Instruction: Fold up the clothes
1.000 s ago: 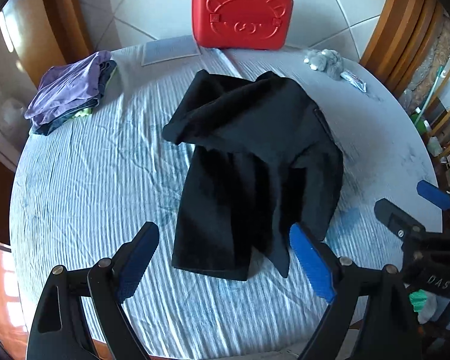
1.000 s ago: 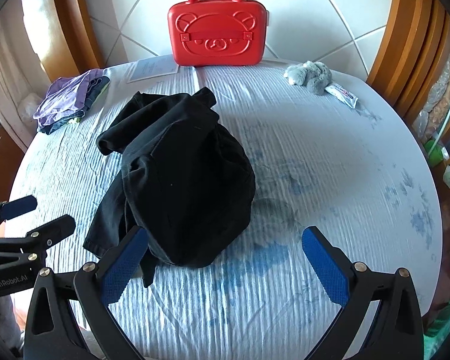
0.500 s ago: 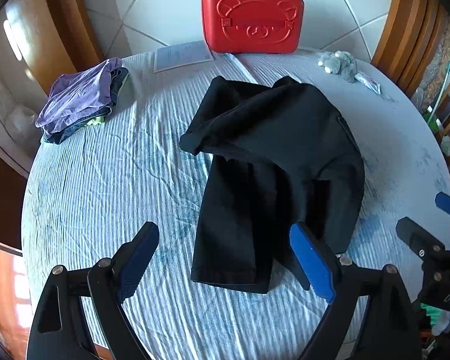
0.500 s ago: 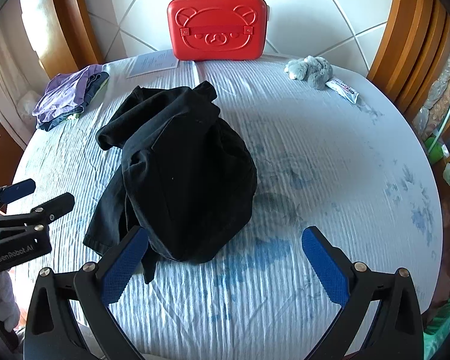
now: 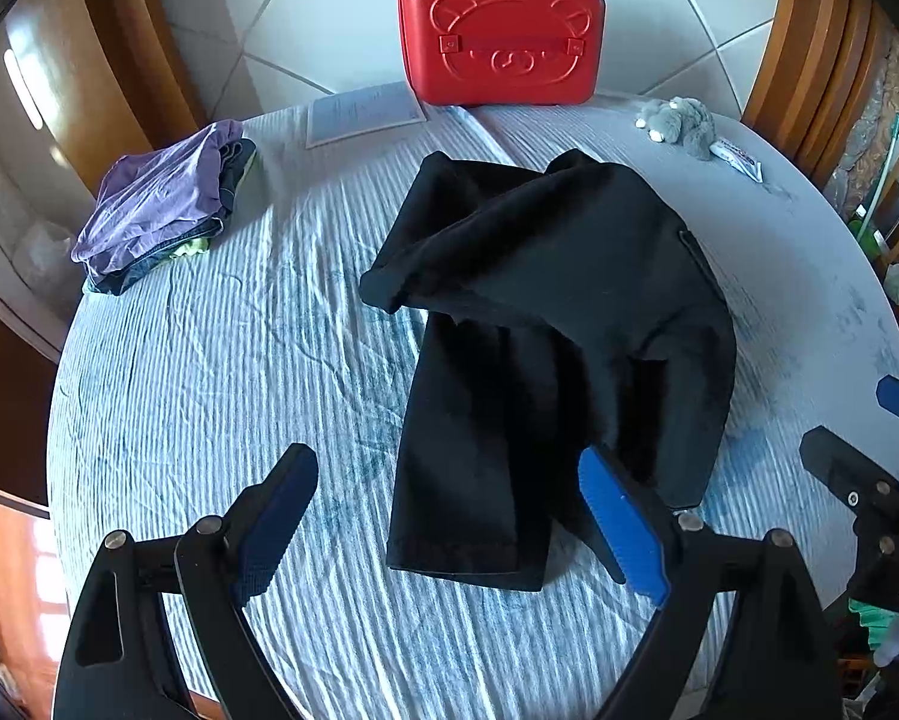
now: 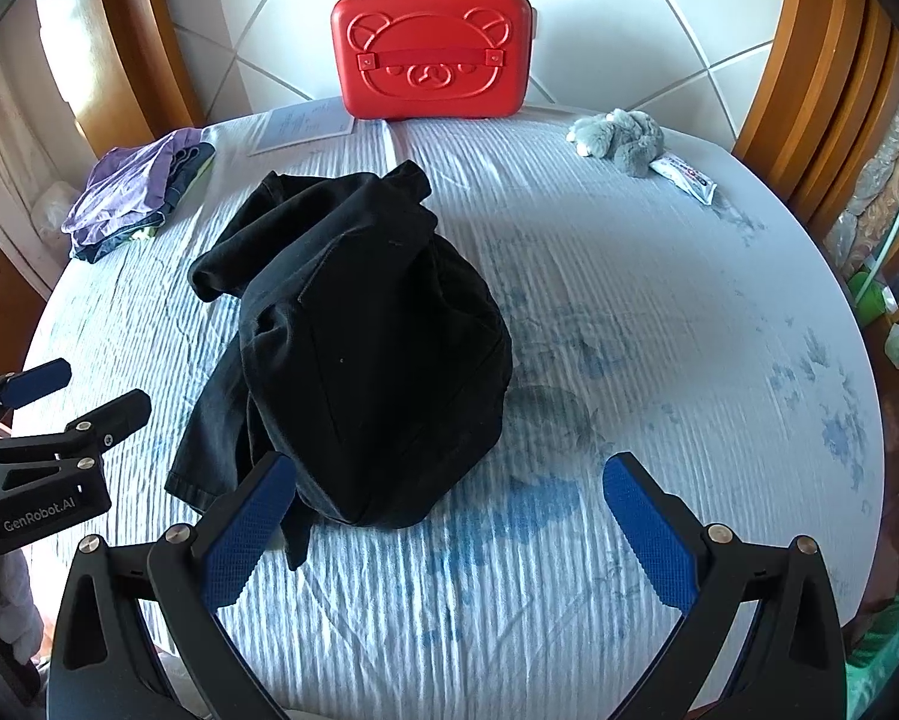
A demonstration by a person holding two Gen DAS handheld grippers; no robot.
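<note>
While crumpled black cloth garment (image 5: 545, 324) lies mid-table, left gripper (image 5: 449, 522) & right gripper (image 6: 443, 528) hover near, both released, empty.

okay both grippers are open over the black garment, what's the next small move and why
Probably lower the left gripper onto the near hem of the crumpled black garment and pinch it. Both grippers, including the right gripper, hang open and empty, and the garment lies bunched, not flat.

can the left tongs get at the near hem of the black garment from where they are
Probably yes: the left tongs are open, empty, just short of the black garment, with only bare sheet between.
</note>
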